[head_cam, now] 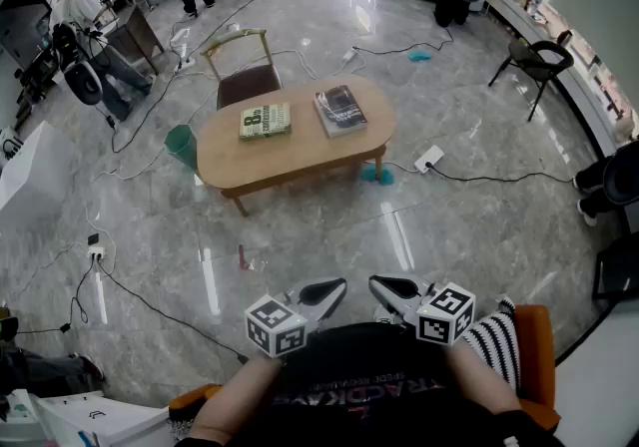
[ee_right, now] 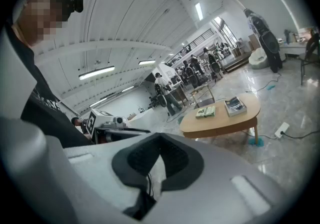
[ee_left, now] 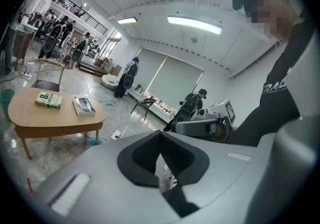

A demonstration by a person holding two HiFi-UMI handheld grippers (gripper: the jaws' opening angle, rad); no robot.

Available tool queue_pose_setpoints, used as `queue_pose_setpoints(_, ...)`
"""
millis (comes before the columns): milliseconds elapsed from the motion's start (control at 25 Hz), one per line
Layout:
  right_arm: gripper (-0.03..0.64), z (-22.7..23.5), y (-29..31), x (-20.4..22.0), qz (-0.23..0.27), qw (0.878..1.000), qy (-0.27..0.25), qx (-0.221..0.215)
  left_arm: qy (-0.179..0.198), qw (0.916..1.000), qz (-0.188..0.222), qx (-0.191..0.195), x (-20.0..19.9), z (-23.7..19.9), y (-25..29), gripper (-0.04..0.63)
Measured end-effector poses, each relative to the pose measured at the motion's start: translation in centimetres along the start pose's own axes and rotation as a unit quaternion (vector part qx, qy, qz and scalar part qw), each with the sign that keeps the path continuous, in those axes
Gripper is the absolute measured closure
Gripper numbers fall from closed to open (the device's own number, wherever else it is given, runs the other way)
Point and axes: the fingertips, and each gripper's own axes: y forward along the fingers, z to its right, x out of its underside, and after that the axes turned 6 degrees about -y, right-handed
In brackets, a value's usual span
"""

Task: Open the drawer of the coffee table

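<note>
the oval light-wood coffee table (head_cam: 290,151) stands on the glossy grey stone floor (head_cam: 449,216), well apart from both grippers; its drawer (head_cam: 297,174) lies flush in the near side, not pulled out; a green paperback book (head_cam: 265,121) and a dark hardcover book (head_cam: 340,110) lie side by side on top (not touching); the left gripper (head_cam: 334,287) and the right gripper (head_cam: 380,284) are held low near the person's body, tips near each other; both have jaws pressed together with nothing between them.
</note>
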Motion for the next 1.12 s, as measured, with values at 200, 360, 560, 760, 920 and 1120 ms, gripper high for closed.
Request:
queue_pose_setpoints(200, 0.615, -0.3, -0.1, -0.3, 0.000, 1.000, -0.001, -0.002, 0.003, 1.0000, -0.001, 0.000, -0.3, 0.3, -0.2, 0.595)
queue_pose_setpoints(360, 0.615, -0.5, -0.1, -0.2, -0.001, 1.000, -0.003, -0.002, 0.002, 1.0000, -0.001, 0.001, -0.2, 0.3, -0.2, 0.595)
queue_pose_setpoints(560, 0.615, -0.7, -0.3, -0.3, 0.007, 1.000, -0.005, -0.003, 0.004, 1.0000, -0.002, 0.001, -0.1, 0.4, -0.3, 0.595)
queue_pose_setpoints(760, 0.615, -0.6, -0.8, -0.7, 0.022, 1.000, -0.010, -0.009, 0.006, 1.0000, -0.005, 0.002, 0.0, 0.5, 0.2, 0.594)
queue_pose_setpoints(920, 0.615, -0.7, -0.7, -0.7, 0.023, 1.000, -0.018, -0.003, -0.002, 0.9999, -0.005, 0.008, 0.0, 0.3, 0.3, 0.595)
queue_pose_setpoints(1120, 0.615, 0.7, -1.5, -1.0, 0.028, 0.999, -0.023, 0.012, 0.008, 0.9999, -0.012, 0.010, -0.3, 0.3, 1.7, 0.595)
